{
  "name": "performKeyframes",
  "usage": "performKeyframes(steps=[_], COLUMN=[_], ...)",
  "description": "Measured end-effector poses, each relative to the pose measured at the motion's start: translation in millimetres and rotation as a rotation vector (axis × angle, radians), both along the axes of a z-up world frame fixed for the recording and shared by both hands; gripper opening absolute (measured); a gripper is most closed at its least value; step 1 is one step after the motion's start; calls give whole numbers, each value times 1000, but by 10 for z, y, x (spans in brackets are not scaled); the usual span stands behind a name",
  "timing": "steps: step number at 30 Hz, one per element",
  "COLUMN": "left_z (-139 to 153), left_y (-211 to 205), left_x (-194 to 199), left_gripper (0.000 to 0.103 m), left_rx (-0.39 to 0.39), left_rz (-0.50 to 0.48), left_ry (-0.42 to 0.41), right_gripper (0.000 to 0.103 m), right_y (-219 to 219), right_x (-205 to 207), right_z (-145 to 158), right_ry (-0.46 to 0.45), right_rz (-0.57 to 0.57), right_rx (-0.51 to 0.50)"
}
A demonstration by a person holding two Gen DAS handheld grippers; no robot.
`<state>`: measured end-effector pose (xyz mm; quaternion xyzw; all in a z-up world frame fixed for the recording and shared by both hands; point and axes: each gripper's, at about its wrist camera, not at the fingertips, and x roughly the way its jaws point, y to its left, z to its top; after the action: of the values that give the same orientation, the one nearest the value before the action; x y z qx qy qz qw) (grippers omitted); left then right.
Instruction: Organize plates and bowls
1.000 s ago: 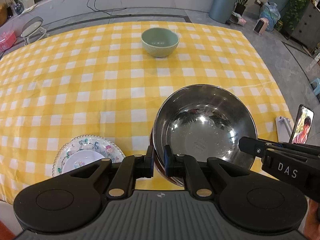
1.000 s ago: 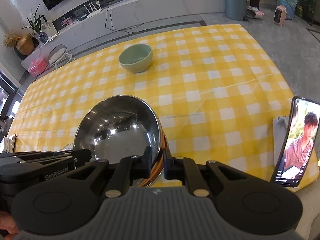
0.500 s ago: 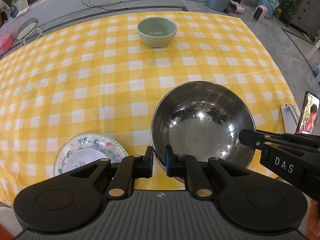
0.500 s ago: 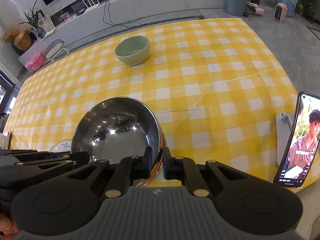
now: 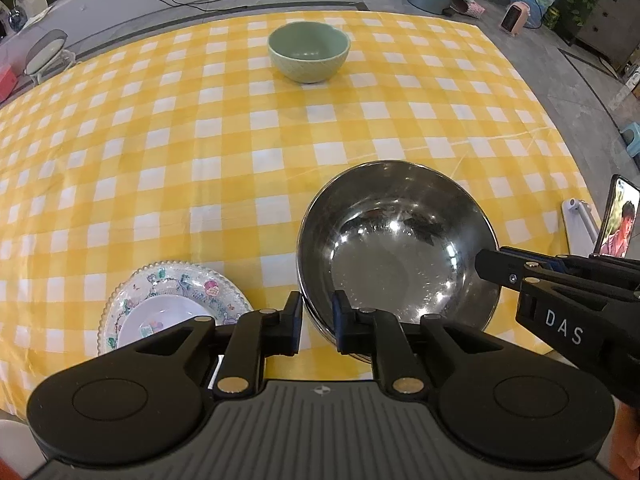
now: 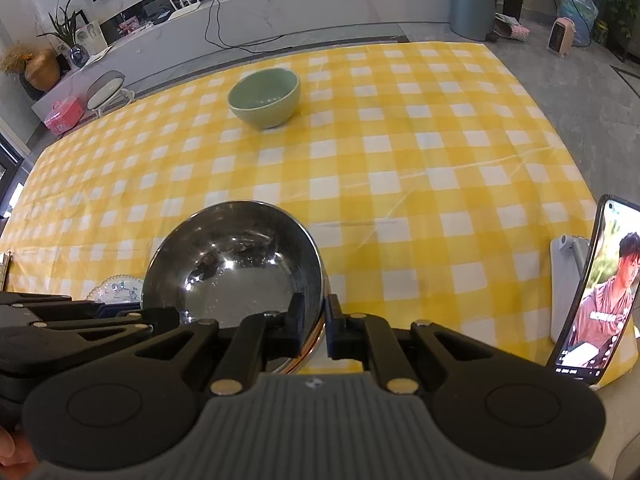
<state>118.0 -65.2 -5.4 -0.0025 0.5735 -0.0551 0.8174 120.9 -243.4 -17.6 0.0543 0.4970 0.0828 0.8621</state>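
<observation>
A large steel bowl hangs above the yellow checked table, held by both grippers. My left gripper is shut on its near-left rim. My right gripper is shut on its right rim; the bowl also shows in the right wrist view. A floral glass plate with a small white plate on it lies on the table at the near left, left of the bowl; its edge shows in the right wrist view. A green ceramic bowl stands at the far middle of the table, also in the right wrist view.
A phone on a white stand stands at the table's near right corner, also in the left wrist view. The table's front edge is just below the steel bowl. A grey bin and plants stand on the floor beyond.
Both grippers have carried the steel bowl up and a little forward. The green bowl and the plates have not moved on the table.
</observation>
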Motion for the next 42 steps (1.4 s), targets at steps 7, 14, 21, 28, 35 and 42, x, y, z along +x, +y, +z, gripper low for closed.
performKeyframes(steps=[7,14,21,28,35,42], left_z=[115,377,456,374,237,59], left_y=[55,118,217,341,529,659], left_x=[-25,-133,-54,282,654,1051], left_gripper=[38,39,39,39,61,63], left_rx=[-73,-54,-37,-60,-123,-170], left_rz=[-26,-83,-81,-61,-19,39], left_ry=[-33,-268,-411,-434,-412,-374], right_gripper=[33,44,48,48,59,60], right_y=[14,74,61,38,-52,-170], right_x=[-53,-81,133,485,940,1371], right_z=[75,199,194,147,19,-155], right_ry=[-60,-237,-306,-343,-311,-243], right_rz=[-9,4,-9,14,-1,-31], right_rx=[10,4,64,110,167,241])
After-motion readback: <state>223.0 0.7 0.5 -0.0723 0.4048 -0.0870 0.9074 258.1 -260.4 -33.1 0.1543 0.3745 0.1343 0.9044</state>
